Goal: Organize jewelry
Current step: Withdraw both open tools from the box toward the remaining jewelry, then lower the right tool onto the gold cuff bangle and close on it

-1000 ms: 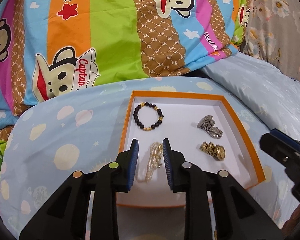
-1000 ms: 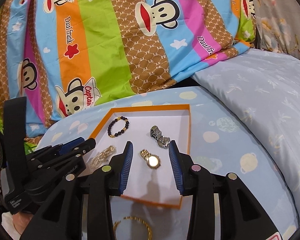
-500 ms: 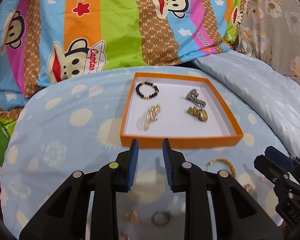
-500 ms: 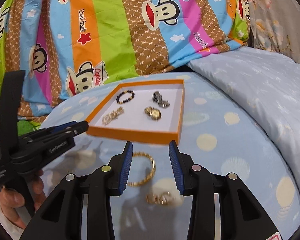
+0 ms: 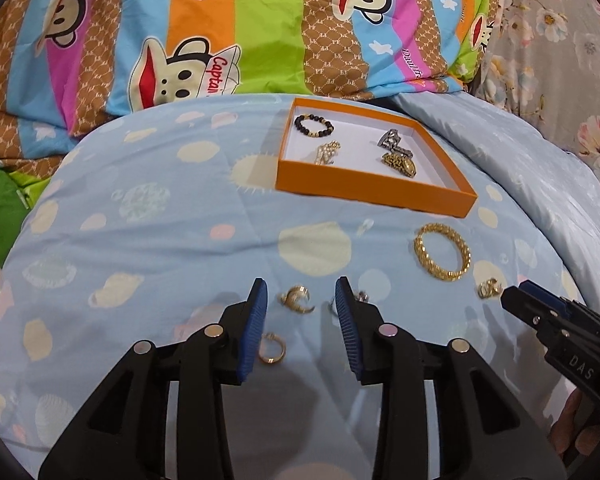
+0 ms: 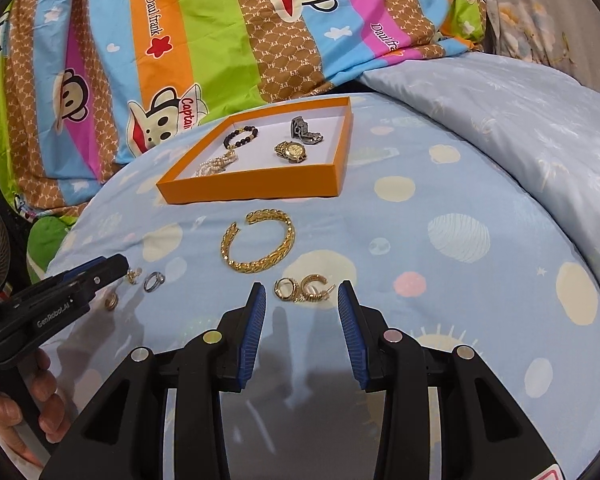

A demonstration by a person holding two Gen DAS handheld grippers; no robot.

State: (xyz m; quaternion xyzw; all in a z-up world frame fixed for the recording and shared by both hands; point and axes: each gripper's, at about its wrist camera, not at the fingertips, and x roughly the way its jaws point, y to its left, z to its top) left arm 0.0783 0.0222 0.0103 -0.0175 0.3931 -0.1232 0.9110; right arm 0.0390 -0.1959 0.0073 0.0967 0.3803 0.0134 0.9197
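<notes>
An orange tray [image 5: 364,190] [image 6: 260,188] on the blue quilt holds a black bead bracelet [image 5: 314,125], a pearl piece [image 5: 327,152], a silver watch [image 5: 394,142] and a gold watch [image 5: 400,163]. In front of it lie a gold bangle [image 5: 442,251] [image 6: 258,242], gold earrings [image 6: 302,289] and small rings [image 5: 272,349] [image 6: 154,281]. My left gripper [image 5: 301,298] is open over a gold earring [image 5: 297,299]. My right gripper [image 6: 302,308] is open just behind the gold earrings.
A striped monkey-print blanket [image 5: 260,20] rises behind the tray. A pale blue quilt fold [image 6: 500,112] lies to the right. The quilt [image 5: 140,240] curves down at the left edge.
Both grippers have pulled back from over the tray toward me. The loose bangle, earrings and rings in front of the tray have come into view. Both stay open.
</notes>
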